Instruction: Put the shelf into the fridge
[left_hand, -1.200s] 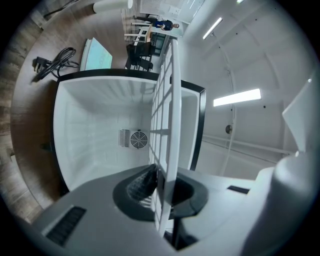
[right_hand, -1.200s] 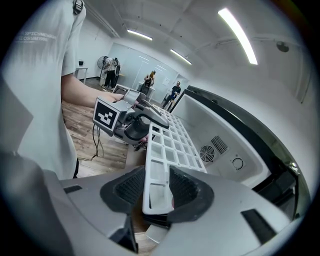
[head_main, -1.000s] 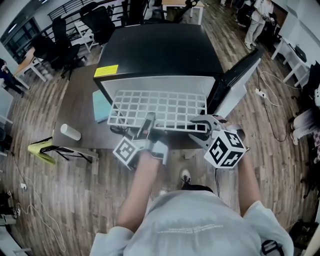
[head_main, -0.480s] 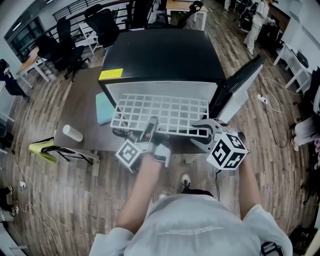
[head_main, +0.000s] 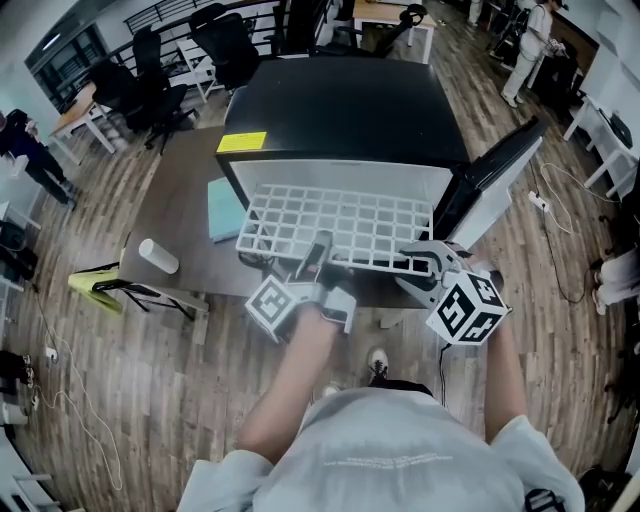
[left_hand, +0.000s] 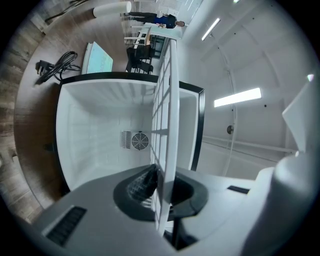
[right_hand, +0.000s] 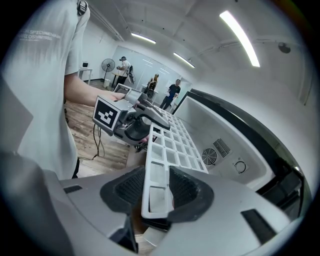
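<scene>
The white wire-grid shelf (head_main: 340, 222) lies flat in front of the fridge's white open inside (head_main: 340, 176), its far edge at the opening. My left gripper (head_main: 318, 256) is shut on the shelf's near edge left of the middle. In the left gripper view the shelf (left_hand: 168, 110) shows edge-on, pinched between the dark pads (left_hand: 142, 184). My right gripper (head_main: 422, 262) is shut on the shelf's near right corner. In the right gripper view the pads (right_hand: 127, 188) press on the frame of the shelf (right_hand: 170, 142). The left gripper (right_hand: 140, 126) shows beyond.
The black-topped fridge (head_main: 345, 105) stands on a brown table (head_main: 175, 205), its door (head_main: 495, 185) swung open to the right. A teal book (head_main: 222, 208), a white cylinder (head_main: 158, 256) and cables lie left. A fan grille (left_hand: 134, 140) is on the back wall. Office chairs and people stand behind.
The head view has drifted, so everything sits a little to the right. Both grippers keep their hold, and the shelf looks slightly nearer the fridge opening.
</scene>
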